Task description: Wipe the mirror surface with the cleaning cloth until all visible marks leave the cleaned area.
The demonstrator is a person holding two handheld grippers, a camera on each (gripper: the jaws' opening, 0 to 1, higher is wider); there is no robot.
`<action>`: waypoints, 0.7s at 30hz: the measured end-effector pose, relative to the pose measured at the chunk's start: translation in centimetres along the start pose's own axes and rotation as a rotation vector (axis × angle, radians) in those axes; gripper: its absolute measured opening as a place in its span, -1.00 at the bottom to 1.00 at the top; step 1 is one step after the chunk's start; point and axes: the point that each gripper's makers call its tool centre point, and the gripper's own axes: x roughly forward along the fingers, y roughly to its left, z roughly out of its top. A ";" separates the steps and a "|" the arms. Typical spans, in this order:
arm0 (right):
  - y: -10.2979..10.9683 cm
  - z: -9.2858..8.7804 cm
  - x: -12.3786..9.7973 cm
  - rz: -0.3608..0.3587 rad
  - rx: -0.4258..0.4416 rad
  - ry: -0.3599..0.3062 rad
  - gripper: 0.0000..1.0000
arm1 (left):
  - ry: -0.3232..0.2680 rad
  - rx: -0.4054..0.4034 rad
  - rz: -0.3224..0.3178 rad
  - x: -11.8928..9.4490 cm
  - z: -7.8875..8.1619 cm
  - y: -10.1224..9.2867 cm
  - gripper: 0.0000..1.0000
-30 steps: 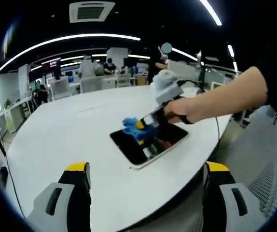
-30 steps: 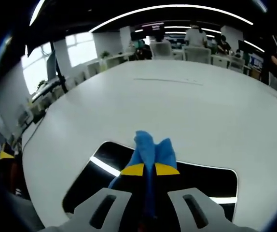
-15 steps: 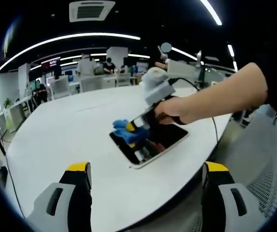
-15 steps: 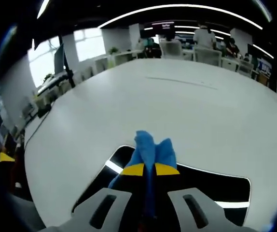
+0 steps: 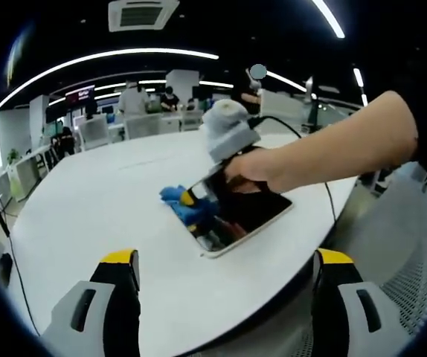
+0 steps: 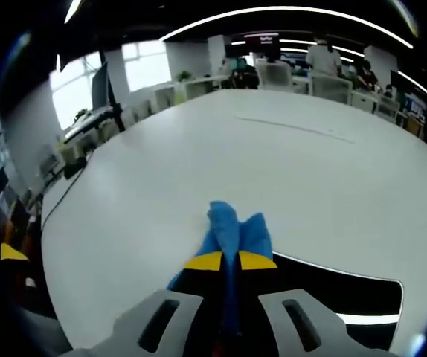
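One mirror point(image 5: 241, 216), dark-faced, flat on white desk point(image 5: 109, 193) near its front edge. One blue cleaning cloth point(image 6: 232, 232), pinched between pressed-together jaws of right gripper point(image 6: 230, 261), bunched at mirror's far-left corner, partly over desk. Right gripper point(image 5: 193, 197) held by one hand point(image 5: 262, 165), reaching in from right. Left gripper point(image 5: 225, 260) back off desk edge, jaws spread wide, holding nothing. Several people seated at far desks.
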 end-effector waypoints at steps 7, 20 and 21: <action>0.0 0.1 0.4 0.002 -0.003 0.004 -0.99 | -0.003 0.000 0.005 0.0 0.1 0.0 0.94; 1.2 -0.5 -0.9 -0.001 -0.029 -0.011 -0.99 | -0.016 0.003 0.015 -0.2 0.2 0.1 0.93; 1.3 -0.6 -1.0 0.002 -0.030 -0.012 -0.99 | -0.016 0.004 0.014 -0.2 0.2 0.1 0.93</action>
